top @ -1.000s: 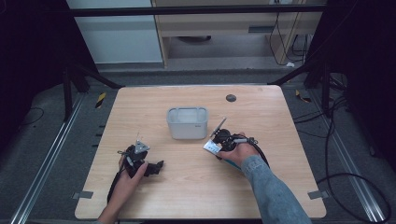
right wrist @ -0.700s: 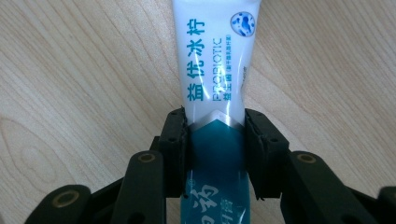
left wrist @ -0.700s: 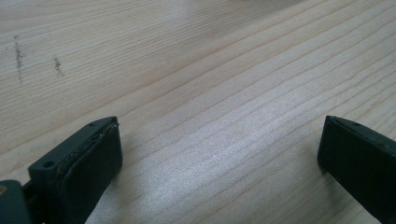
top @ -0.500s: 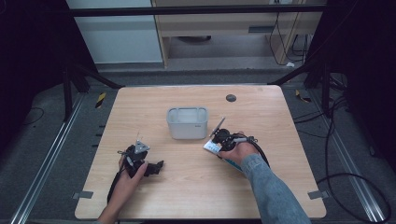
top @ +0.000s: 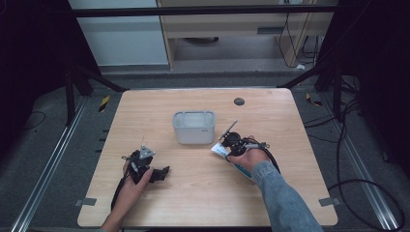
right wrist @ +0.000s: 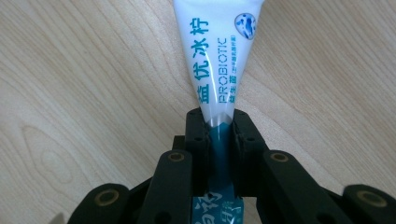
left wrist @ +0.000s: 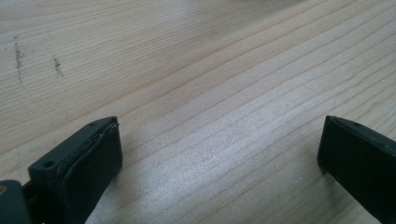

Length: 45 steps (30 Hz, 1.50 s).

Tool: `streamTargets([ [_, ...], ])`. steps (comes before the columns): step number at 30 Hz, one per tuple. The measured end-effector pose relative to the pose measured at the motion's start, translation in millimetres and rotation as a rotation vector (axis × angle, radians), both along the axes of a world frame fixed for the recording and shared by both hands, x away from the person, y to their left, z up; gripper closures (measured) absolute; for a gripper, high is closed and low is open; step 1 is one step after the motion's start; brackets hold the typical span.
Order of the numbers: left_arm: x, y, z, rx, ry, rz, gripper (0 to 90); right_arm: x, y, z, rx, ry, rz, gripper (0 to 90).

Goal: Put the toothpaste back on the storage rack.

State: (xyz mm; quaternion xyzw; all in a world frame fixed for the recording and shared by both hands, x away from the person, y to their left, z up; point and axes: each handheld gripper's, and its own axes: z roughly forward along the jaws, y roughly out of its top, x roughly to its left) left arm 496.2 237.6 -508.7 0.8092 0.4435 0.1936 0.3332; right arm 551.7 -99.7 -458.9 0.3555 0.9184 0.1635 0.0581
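Observation:
A white and teal tube printed PROBIOTIC lies on the wooden table, right of the middle. My right gripper is shut on the tube's narrow part; its jaws have just been closing with the tube between them. In the high view the right gripper sits just right of a translucent grey bin, and the tube's white end pokes out toward the bin. My left gripper rests low at the table's front left. Its jaws stand wide apart over bare wood with nothing between them.
The bin stands in the middle of the table, a short way from the tube. A small dark round disc lies near the far edge. Metal rails and cables run along the floor on both sides.

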Motion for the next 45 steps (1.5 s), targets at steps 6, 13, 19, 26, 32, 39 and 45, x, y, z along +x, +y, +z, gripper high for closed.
streamTargets([
  [6,0.3,-0.1,0.0,0.000,0.000,-0.002,0.0,-4.0,-8.9,17.4,0.048,-0.025,-0.033,79.6],
  [13,0.2,-0.1,0.0,0.000,0.000,-0.002,0.0,-7.7,-26.8,43.4,0.068,-0.082,-0.062,79.6],
  [19,0.1,0.0,0.0,0.001,0.000,-0.003,0.0,-7.7,-38.5,63.4,0.104,-0.137,-0.091,79.6],
  [26,0.1,-0.1,0.0,0.000,0.000,-0.002,0.0,-7.8,-38.7,76.0,0.144,-0.183,-0.101,79.6],
  [32,0.3,-0.2,0.0,0.000,0.000,-0.003,0.0,-8.8,-35.8,83.8,0.165,-0.222,-0.110,79.5],
  [39,1.4,-1.1,0.1,0.003,0.000,-0.005,0.0,-13.2,-27.5,96.6,0.197,-0.267,-0.113,79.5],
  [45,2.0,-2.1,-0.1,-0.003,-0.002,-0.003,0.0,-13.2,-16.1,107.2,0.222,-0.306,-0.113,79.6],
])
